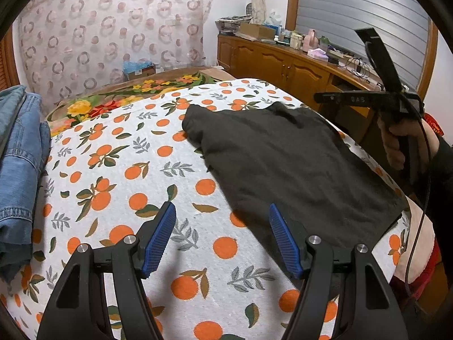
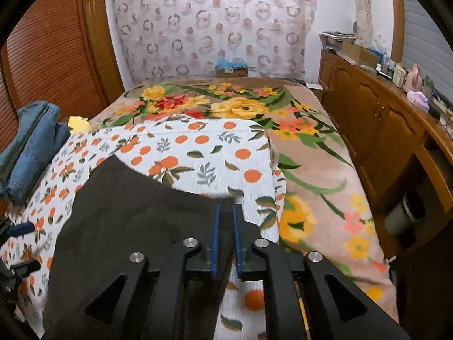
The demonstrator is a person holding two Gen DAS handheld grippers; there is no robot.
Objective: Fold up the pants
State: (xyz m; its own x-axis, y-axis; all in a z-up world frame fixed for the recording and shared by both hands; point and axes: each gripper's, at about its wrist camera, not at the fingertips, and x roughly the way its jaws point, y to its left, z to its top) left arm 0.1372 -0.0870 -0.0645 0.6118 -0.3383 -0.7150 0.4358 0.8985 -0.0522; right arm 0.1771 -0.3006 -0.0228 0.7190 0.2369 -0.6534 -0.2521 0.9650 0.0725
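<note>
The dark pants [image 1: 288,153] look soft and light, a thin matte knit that will drape and slump rather than hold a crease, so any lift should come from two points at once; I judge the best holds to be the corners of the folded edge, pinching all the layers together so the lower ones do not slide out. They are charcoal-black, with no visible print, already doubled into a rough rectangle, with a rumpled bump at the far end and a fairly straight near edge. They lie flat on the orange-patterned cover [image 1: 147,170] of the bed, toward its right side as the left wrist view shows it, well apart from the stack of blue denim [image 1: 19,153] at the left edge of that cover. The left tongs [image 1: 222,240] stand wide and released, hovering above the cover just beside the near corner of the pants, with nothing between the pads. The right tongs [image 2: 225,235] are only slightly parted, a narrow gap showing between the blue pads [image 2: 215,240]; they sit at the right edge of the pants, and no cloth looks pinched in them, so I read them as letting go rather than grasping.
</note>
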